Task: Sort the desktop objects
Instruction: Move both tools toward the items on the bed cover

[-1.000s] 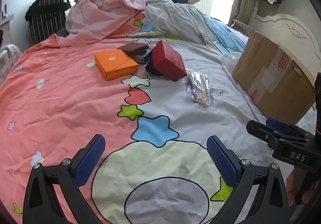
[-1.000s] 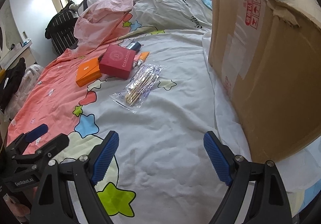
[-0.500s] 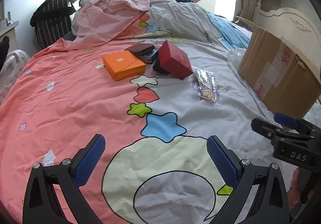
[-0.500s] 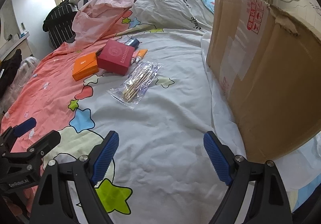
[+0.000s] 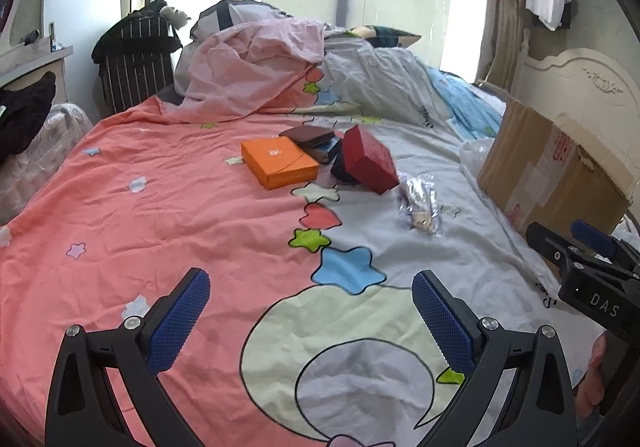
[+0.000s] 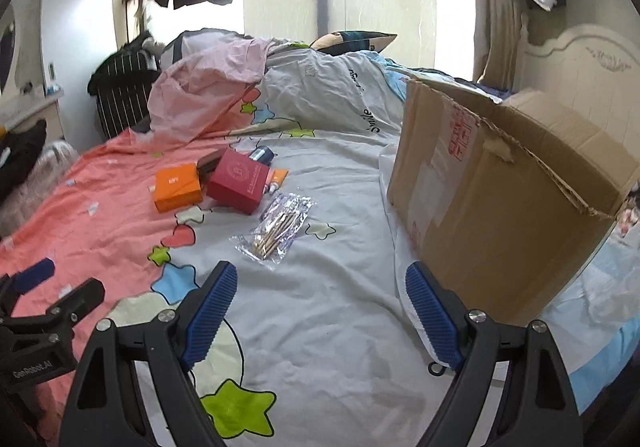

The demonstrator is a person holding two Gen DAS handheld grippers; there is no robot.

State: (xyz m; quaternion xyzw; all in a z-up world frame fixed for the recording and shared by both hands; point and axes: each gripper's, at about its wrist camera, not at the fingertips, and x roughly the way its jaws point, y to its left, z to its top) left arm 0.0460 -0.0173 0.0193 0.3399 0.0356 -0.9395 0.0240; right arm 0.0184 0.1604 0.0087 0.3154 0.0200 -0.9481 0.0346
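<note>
"DAS" on the right hand-held gripper (image 5: pixel 592 243) — "GenRobot.AI" on the left hand-held gripper (image 6: pixel 52 293).

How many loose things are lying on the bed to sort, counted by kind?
Boxes: 2, the orange box and the red box
Brown wallet: 1
Clear packet of sticks: 1
Orange-and-white tube: 1
Dark blue item: 1
Total: 6

Bare duvet (image 5: pixel 224 231) fills lower and middle frame: open passage. Cluster at centre: orange box (image 5: pixel 279 162), red box (image 5: pixel 370 159), clear packet (image 6: pixel 274 227) just right of them. Cardboard box (image 6: pixel 500 203) walls off right side. Heaped bedding (image 5: pixel 256 67) blocks upper centre.
</note>
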